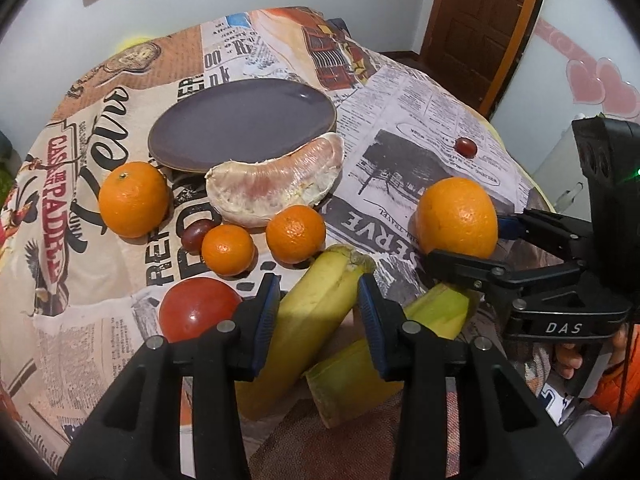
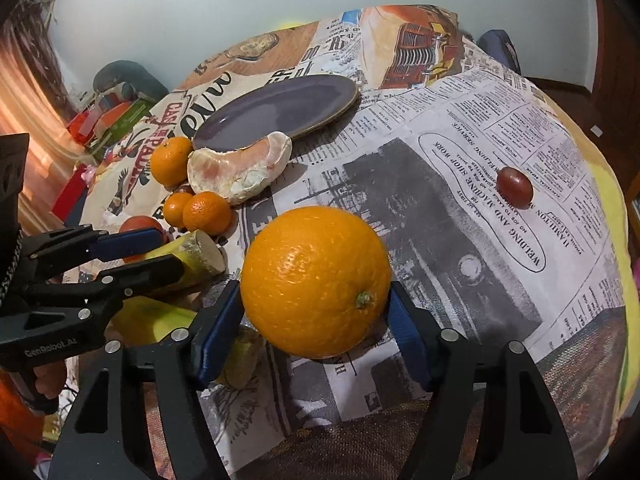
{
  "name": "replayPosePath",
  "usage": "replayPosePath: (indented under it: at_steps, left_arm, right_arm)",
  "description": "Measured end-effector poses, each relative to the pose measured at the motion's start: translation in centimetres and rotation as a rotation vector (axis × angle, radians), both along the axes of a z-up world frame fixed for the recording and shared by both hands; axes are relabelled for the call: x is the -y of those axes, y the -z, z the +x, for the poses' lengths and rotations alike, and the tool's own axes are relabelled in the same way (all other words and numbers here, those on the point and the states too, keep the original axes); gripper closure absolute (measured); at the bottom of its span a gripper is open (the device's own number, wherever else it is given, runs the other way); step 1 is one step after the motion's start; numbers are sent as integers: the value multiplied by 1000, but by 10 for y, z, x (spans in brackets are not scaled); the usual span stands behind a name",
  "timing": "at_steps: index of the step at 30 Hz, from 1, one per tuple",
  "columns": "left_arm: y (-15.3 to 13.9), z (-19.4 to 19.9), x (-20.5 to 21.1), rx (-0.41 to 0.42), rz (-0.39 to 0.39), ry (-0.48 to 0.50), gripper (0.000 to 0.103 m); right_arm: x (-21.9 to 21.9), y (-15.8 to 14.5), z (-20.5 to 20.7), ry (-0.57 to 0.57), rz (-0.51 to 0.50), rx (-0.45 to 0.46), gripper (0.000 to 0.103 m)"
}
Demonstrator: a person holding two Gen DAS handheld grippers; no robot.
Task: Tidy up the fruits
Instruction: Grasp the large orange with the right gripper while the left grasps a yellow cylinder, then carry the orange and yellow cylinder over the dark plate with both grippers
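My left gripper is shut on a yellow banana piece; a second banana piece lies to its right. My right gripper is shut on a large orange, which also shows in the left wrist view. An empty purple plate sits at the table's far middle. A peeled pomelo segment leans on its near rim. An orange, two small mandarins, a red tomato and a dark grape lie left of the bananas.
A second dark grape lies alone on the newspaper-print tablecloth to the right. The round table's edge curves off at right. A wooden door stands behind, and clutter sits on the floor at left.
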State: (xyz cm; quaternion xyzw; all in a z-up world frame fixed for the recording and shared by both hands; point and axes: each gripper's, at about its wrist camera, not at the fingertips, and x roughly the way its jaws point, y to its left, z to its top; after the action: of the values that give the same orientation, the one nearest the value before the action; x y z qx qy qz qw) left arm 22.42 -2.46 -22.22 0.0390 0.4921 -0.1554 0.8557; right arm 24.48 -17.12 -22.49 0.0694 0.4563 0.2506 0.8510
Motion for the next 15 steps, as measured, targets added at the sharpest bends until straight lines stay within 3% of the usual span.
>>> replayPosePath:
  at_steps: [6, 10, 15]
  left_arm:
    - [6, 12, 2, -60, -9, 30, 56]
    - [12, 19, 11, -89, 39, 55, 51]
    - [19, 24, 19, -92, 83, 67, 51]
  right_arm:
    - [2, -1, -1, -3, 11, 4, 39]
    - [5, -1, -1, -2, 27, -1, 39]
    - [7, -2, -1, -1, 37, -4, 39]
